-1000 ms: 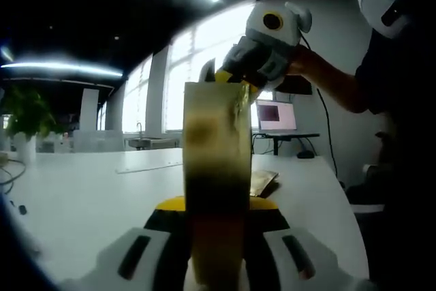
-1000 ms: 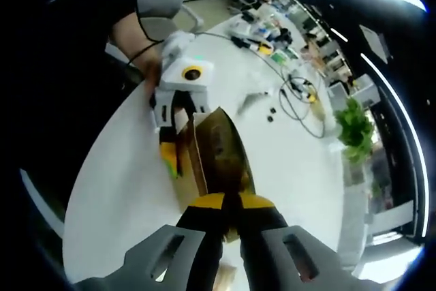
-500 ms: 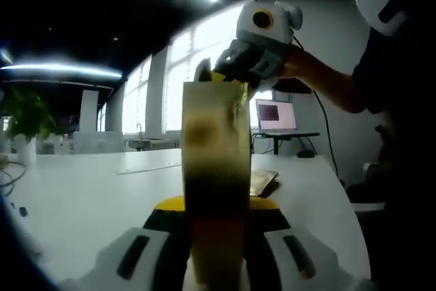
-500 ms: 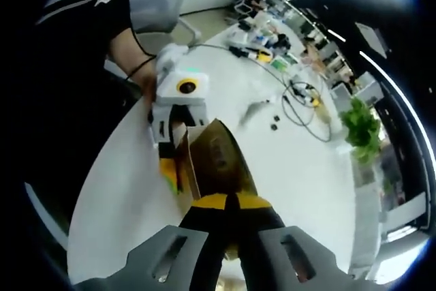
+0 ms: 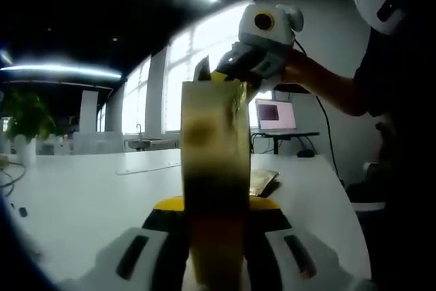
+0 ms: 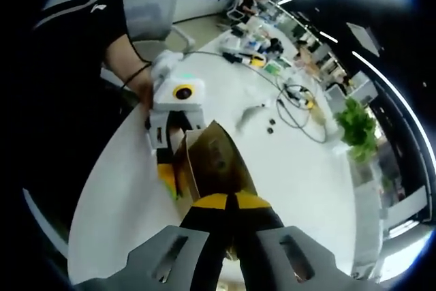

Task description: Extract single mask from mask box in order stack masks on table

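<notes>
My left gripper (image 5: 214, 226) is shut on the tall tan mask box (image 5: 215, 168) and holds it upright above the white table (image 5: 82, 195). At the box's open top, my right gripper (image 5: 222, 77) comes in from the upper right in a person's hand. Its jaws are shut on a glossy golden mask packet (image 5: 239, 97) whose edge sticks out of the box. From above, in the right gripper view, my right gripper (image 6: 228, 202) stands shut over the mask box (image 6: 214, 158). The left gripper (image 6: 172, 148) clamps the box from the far side.
One golden packet (image 5: 263, 182) lies flat on the table behind the box. A laptop (image 5: 275, 115) stands farther back, and the person's dark body (image 5: 402, 134) is on the right. Cables (image 6: 300, 100), small items and a green plant (image 6: 357, 131) are at the table's far end.
My right gripper has risen a little from the box top, so the box looks smaller in its view. The left gripper holds the box still.
</notes>
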Tool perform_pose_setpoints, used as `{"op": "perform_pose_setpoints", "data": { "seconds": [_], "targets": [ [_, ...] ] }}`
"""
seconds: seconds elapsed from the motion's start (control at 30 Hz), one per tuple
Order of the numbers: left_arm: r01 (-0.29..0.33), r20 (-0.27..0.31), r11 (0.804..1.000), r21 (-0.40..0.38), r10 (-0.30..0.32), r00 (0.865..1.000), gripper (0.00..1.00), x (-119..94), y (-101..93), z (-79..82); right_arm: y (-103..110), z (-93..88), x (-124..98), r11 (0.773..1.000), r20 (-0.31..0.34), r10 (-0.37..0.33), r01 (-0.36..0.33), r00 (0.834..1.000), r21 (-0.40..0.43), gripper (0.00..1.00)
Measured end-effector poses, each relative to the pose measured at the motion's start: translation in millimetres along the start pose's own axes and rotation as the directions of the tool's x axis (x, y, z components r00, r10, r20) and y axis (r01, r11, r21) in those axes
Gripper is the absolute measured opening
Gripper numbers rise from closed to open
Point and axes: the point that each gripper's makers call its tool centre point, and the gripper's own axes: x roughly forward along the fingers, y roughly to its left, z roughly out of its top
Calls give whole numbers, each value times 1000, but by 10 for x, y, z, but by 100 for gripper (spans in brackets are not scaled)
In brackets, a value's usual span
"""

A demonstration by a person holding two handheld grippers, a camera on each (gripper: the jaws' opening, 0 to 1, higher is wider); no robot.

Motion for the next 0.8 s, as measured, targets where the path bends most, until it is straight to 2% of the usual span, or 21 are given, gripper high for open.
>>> {"op": "perform_pose_setpoints", "data": {
  "seconds": [0.33, 0.47, 0.8],
  "targets": [
    [-1, -1, 1000, 4, 1, 1000, 32, -10, 9, -10, -114, 74, -219, 995, 66, -96, 93, 993, 38, 0],
    [-2, -1, 1000, 4, 2, 1000, 32, -11, 11, -11, -171, 118, -331, 986, 106, -161, 156, 981, 57, 0],
    [-4, -2, 1000, 3, 4, 1000, 32, -10, 11, -11, -253, 182, -529, 964, 161, -261, 247, 952, 100, 0]
  ]
}}
